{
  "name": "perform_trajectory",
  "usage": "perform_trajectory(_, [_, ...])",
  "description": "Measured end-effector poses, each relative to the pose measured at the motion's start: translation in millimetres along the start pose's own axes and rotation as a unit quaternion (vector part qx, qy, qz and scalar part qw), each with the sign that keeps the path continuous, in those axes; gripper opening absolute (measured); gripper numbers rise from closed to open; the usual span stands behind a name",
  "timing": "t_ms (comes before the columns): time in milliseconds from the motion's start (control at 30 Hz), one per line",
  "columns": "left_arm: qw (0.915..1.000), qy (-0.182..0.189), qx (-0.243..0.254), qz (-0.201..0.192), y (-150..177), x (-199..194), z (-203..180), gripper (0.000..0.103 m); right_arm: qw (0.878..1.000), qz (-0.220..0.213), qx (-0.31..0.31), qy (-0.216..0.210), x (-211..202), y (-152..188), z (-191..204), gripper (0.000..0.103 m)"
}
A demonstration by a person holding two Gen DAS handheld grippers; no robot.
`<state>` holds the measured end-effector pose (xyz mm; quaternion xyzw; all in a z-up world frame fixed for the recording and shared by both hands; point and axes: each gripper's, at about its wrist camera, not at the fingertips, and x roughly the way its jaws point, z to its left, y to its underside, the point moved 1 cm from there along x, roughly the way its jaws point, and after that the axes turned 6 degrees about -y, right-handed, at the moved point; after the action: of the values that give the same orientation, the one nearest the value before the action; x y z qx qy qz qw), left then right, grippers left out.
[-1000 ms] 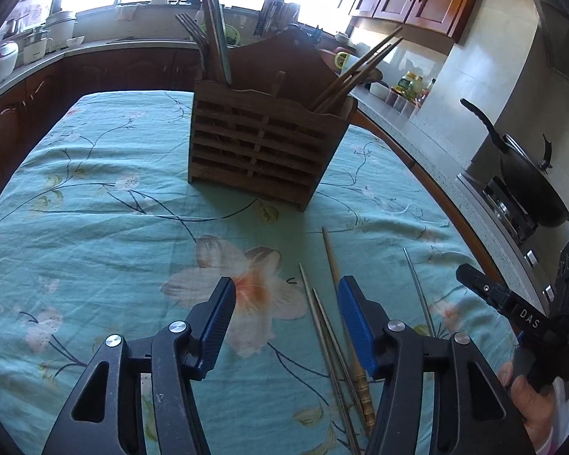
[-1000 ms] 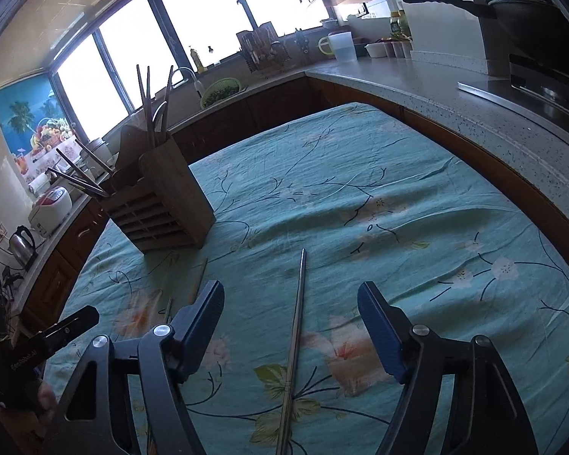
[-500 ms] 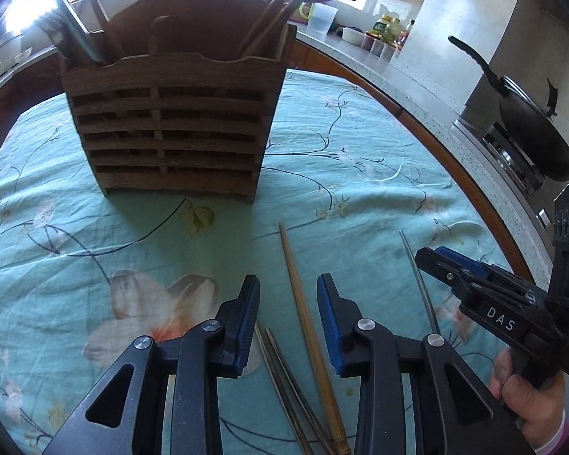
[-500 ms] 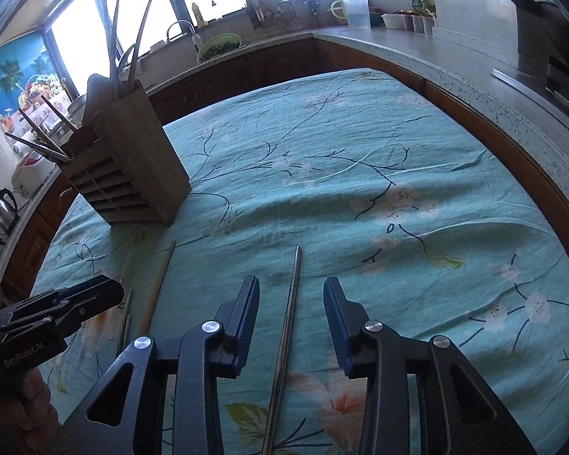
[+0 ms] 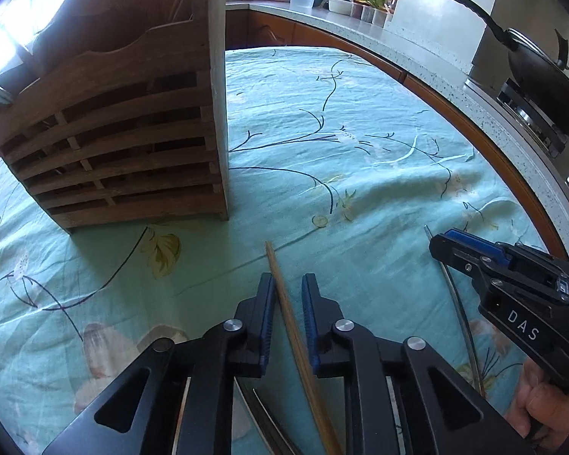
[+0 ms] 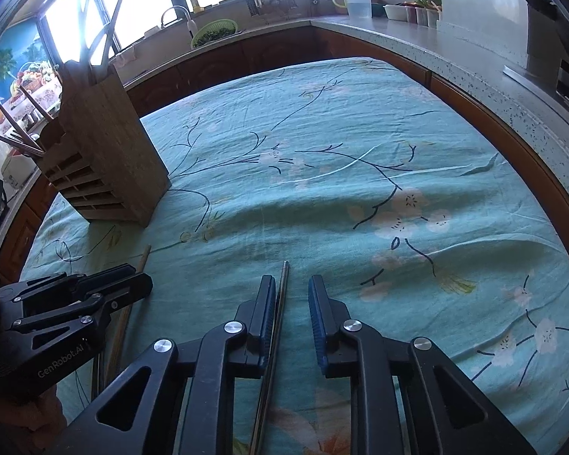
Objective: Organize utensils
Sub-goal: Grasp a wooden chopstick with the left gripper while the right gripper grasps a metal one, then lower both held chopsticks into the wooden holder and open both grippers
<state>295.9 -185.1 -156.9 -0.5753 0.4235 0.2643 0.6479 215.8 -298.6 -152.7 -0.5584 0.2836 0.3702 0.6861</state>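
Note:
A wooden slatted utensil holder [image 5: 117, 144] stands on the teal floral tablecloth; it also shows in the right wrist view [image 6: 102, 159] with chopsticks and utensils sticking out. My left gripper [image 5: 288, 288] is low over the cloth, its jaws narrowed around a wooden chopstick [image 5: 284, 295] with small gaps on both sides. My right gripper [image 6: 292, 288] straddles a metal chopstick [image 6: 278, 311] that lies against its left finger, with a gap to the right finger. Each gripper shows in the other's view, the right gripper [image 5: 447, 242] and the left gripper [image 6: 140, 276].
Two more thin metal chopsticks [image 5: 261, 417] lie under my left gripper. A stone counter [image 6: 455, 60] curves round the table's far and right sides, with a wok [image 5: 542, 83], a jug [image 6: 354, 2] and jars on it.
Both grippers moved forward and down toward the cloth and their jaws narrowed, the left around the wooden chopstick, the right around the metal one. The holder now looks nearer.

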Motion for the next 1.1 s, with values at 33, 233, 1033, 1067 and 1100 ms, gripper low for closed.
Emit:
perform_trajectory(33, [1.0000,0.000,0.002,-0.001,-1,2,0,0.008,1.000,0.001,-0.004,0.001,1,-1,1,0.017])
perform_trajectory(233, [0.9999,0.004,0.009,-0.008,2,0,0,0.005,0.999,0.004,-0.042,0.021,6,-1,10,0.014])
perform_trajectory(1033, [0.9832,0.093,-0.108,-0.115,43,-126,69,0.003,0.992,-0.092,-0.005,-0.081,-100,-7,36,0.004])
perform_trajectory(1067, [0.9817,0.096,-0.113,-0.120,46,-132,73,0.003,0.992,-0.098,-0.006,-0.085,-106,-7,38,0.004])
perform_trajectory(1100, [0.9803,0.099,-0.117,-0.125,50,-139,78,0.003,0.990,-0.105,-0.007,-0.089,-112,-7,40,0.004])
